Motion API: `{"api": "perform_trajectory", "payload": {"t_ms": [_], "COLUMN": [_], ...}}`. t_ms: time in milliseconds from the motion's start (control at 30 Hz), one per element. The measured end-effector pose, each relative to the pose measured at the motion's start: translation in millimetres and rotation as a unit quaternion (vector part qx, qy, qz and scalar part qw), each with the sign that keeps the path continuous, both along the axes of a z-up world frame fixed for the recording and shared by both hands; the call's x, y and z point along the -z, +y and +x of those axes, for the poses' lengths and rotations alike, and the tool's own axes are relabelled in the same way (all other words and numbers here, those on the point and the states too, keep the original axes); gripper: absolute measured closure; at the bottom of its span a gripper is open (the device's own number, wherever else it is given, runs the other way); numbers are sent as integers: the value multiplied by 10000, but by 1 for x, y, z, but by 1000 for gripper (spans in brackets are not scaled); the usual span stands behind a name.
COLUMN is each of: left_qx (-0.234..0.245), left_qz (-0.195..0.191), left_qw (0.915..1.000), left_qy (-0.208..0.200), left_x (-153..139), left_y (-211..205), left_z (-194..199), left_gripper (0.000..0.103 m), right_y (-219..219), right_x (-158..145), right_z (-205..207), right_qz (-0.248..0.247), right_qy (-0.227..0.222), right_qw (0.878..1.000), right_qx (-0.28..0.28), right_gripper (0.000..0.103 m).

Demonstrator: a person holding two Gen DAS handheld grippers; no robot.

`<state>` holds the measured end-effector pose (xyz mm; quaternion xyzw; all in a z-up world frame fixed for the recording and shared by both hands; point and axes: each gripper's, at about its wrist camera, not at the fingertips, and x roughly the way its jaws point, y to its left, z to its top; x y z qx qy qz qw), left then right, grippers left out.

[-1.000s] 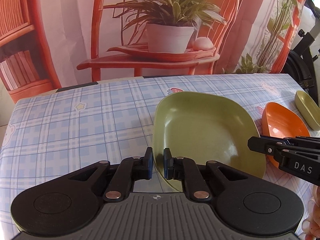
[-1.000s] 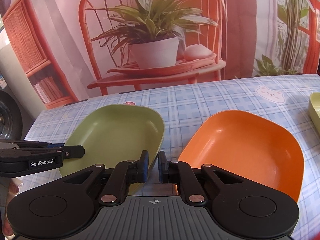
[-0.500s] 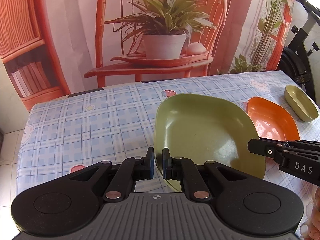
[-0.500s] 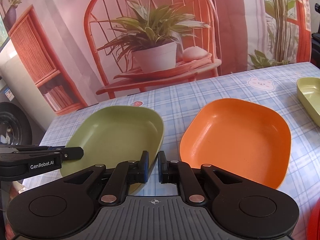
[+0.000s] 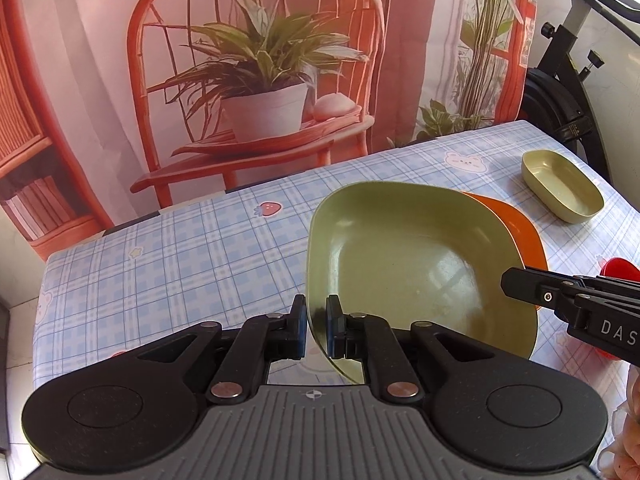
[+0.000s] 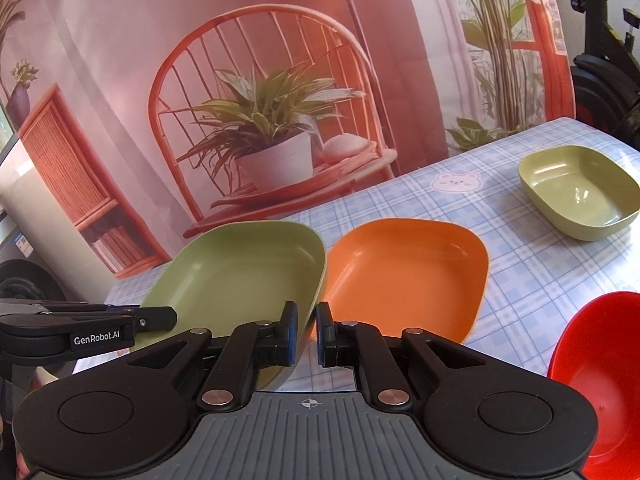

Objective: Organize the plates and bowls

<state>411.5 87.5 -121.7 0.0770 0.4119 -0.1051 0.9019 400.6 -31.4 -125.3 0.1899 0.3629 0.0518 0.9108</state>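
Green plate [image 5: 420,264] sits between the fingers of the left gripper [image 5: 316,330]: its near-left rim passes through the narrow gap, one pad on the outside of the rim, the other on the inside. Left gripper clenched on that rim. Plate raised off the table and tilted, hollow facing the camera. In the right wrist view the same green plate [image 6: 244,276] hangs at left, with the left gripper [image 6: 160,317] coming in from the left edge onto its near rim.

Checked blue tablecloth [image 5: 180,264] lies below and to the left of the plate, printed with a strawberry, a star and bears.

Right gripper [image 6: 306,336]: fingers close together with a narrow gap. Lower edge of the green plate shows just behind the left pad, and I cannot tell whether the pads touch it or grasp anything. From the left wrist view the right gripper [image 5: 510,284] reaches in from the right edge, its tip over the green plate's right rim.

Orange plate [image 6: 408,272] lies flat on the cloth, just right of the green plate; their rims overlap in view. Left wrist view shows only a sliver of the orange plate [image 5: 520,232] behind the green one.

Small green bowl [image 6: 580,196] stands well apart, toward the far right corner of the table. Red bowl [image 6: 600,364] at near right, partly cut off by the frame.
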Motion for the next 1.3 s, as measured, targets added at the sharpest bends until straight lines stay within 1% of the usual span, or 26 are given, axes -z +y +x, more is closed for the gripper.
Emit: {"api": "perform_trajectory", "payload": {"t_ms": [100, 200, 367, 467, 600, 700, 867, 933, 1133, 1300], "left_qx": [136, 272, 364, 536, 612, 646, 608, 592, 619, 593], "left_qz": [16, -19, -161, -45, -51, -10, -54, -94, 75, 93], "left_qw": [9999, 9996, 9989, 9983, 9978, 9976, 9979, 9979, 9979, 9981], "left_qy": [29, 111, 265, 214, 238, 235, 236, 241, 169, 151], "left_x": [0, 3, 11, 13, 18, 23, 28, 29, 34, 37], "left_y": [-15, -28, -48, -64, -75, -81, -79, -78, -80, -78], "left_z": [6, 17, 38, 45, 54, 57, 63, 64, 61, 62], "left_gripper": [93, 92, 92, 92, 92, 92, 92, 92, 92, 91], "right_y": [-19, -35, -63, -73, -87, -91, -95, -95, -94, -92], "right_x": [2, 4, 12, 15, 20, 23, 28, 28, 34, 36], "right_z": [-3, -7, -10, -10, -7, -4, 2, 4, 11, 16], "right_qz": [131, 101, 332, 364, 418, 415, 508, 464, 440, 359], "right_qy": [-2, -65, -18, 2, 64, 130, 250, 240, 370, 408], "right_qw": [9997, 9990, 9965, 9952, 9927, 9915, 9898, 9902, 9899, 9900], "right_qx": [205, 431, 765, 910, 1132, 1223, 1304, 1297, 1295, 1300], "right_gripper": [94, 94, 93, 93, 93, 93, 93, 93, 94, 94]}}
